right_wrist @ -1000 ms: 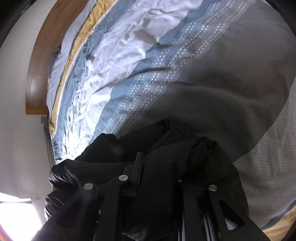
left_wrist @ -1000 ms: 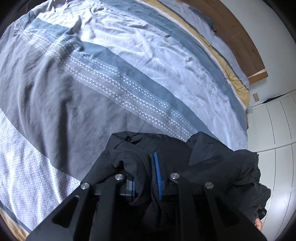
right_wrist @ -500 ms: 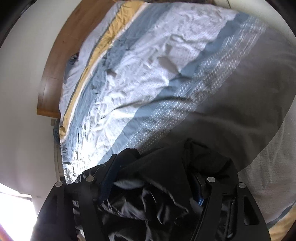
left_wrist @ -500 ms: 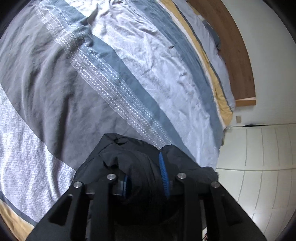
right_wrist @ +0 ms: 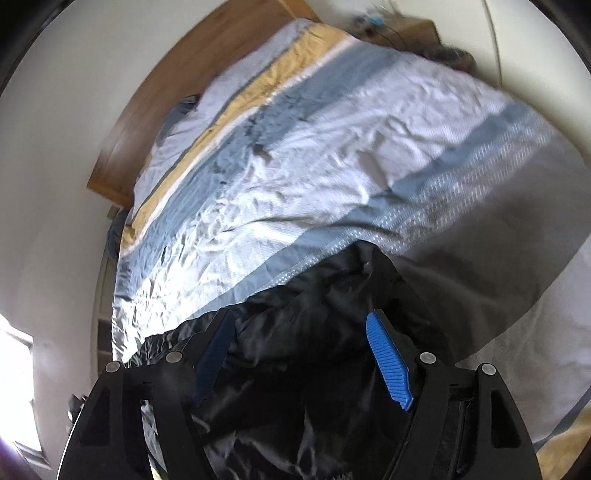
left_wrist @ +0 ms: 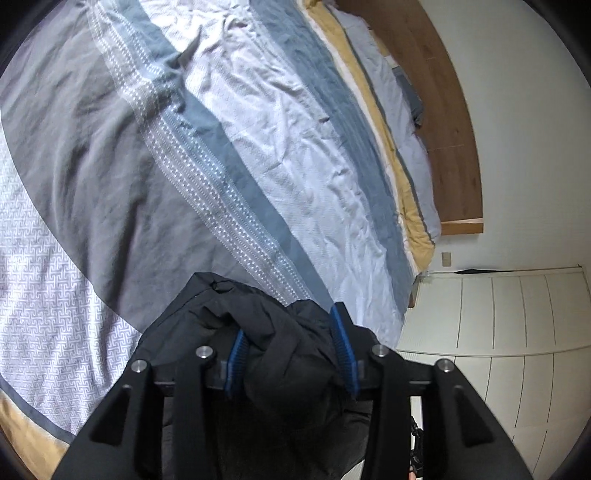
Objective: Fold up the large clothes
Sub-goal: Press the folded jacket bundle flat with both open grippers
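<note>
A black padded jacket (left_wrist: 221, 306) lies crumpled on the near edge of the striped bed cover (left_wrist: 295, 166). My left gripper (left_wrist: 288, 325) hovers just over it, jaws opening, with a puffy fold of jacket loose between the blue pads (left_wrist: 341, 347). In the right wrist view the jacket (right_wrist: 332, 295) spreads shiny and wrinkled under my right gripper (right_wrist: 301, 315). Its jaws are opening wide, and the blue pad (right_wrist: 388, 362) on the right stands clear of the fabric below. The lower part of the jacket is hidden behind both gripper bodies.
The bed cover (right_wrist: 295, 184) stretches away in grey, blue, white and yellow bands to a wooden headboard (left_wrist: 454, 129). White panelled cupboard doors (left_wrist: 498, 314) stand beside the bed. A cluttered nightstand (right_wrist: 406, 29) sits at the far corner.
Both grippers went from shut on the jacket to spread jaws and rose away from the bed. The right one let go first and wider. Both wrists rolled, so the bed looks turned.
</note>
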`<move>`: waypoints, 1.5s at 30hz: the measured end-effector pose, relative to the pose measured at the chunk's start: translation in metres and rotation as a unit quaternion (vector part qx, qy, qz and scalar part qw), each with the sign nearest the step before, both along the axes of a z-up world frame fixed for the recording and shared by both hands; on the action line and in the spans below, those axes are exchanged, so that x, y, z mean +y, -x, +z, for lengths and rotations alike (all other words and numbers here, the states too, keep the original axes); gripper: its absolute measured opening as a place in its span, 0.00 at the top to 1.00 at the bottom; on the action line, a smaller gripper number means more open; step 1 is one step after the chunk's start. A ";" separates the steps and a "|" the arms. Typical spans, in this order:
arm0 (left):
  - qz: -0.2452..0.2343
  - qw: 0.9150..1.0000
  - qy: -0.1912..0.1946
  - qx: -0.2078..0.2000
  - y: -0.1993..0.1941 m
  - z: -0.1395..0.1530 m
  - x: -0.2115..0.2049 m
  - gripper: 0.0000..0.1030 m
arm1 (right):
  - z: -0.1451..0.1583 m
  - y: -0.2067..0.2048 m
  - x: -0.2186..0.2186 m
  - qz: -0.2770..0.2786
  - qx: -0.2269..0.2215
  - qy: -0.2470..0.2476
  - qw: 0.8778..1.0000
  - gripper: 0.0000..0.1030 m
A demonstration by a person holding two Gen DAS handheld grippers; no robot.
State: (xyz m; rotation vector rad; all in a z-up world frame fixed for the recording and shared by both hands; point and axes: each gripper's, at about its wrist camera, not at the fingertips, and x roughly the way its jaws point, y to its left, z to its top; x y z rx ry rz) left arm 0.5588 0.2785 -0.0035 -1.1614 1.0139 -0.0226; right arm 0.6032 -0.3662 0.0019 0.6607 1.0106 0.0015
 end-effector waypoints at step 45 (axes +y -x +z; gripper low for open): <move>-0.244 0.897 -0.363 -0.059 -0.066 -0.033 -0.296 0.52 | -0.076 -0.024 0.185 0.207 -0.045 0.200 0.957 0.18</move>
